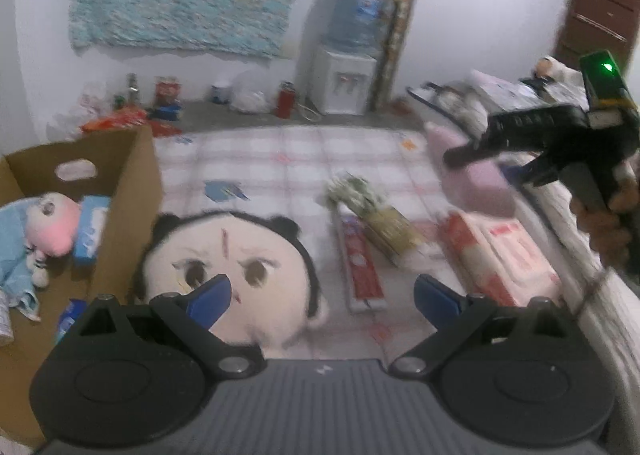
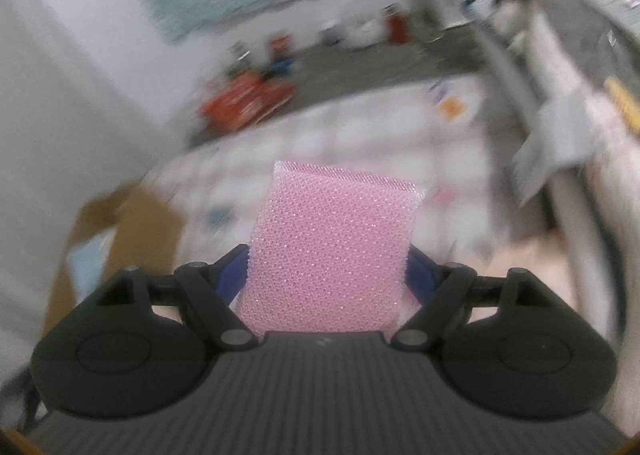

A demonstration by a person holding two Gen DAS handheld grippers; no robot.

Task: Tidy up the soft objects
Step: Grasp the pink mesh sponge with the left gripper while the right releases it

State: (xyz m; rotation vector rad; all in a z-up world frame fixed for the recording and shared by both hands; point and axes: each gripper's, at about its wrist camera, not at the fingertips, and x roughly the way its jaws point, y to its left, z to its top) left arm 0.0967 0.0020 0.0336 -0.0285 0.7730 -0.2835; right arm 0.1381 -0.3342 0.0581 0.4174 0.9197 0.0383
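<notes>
Gripping pink mesh sponge (image 2: 332, 251), right gripper (image 2: 328, 275) had both blue fingers (image 2: 232, 279) pressed on its sides, sponge held above checked mat (image 2: 360, 135). Left gripper (image 1: 322, 295) hung with jaws spread wide, nothing between, over round-faced plush (image 1: 236, 267) lying on mat beside cardboard box (image 1: 132, 191). Box held pink-and-blue doll (image 1: 48, 227).

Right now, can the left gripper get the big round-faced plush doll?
Probably yes. The left gripper is open and empty, and the plush doll lies right before its jaws on the checked mat, nothing covering it.
</notes>
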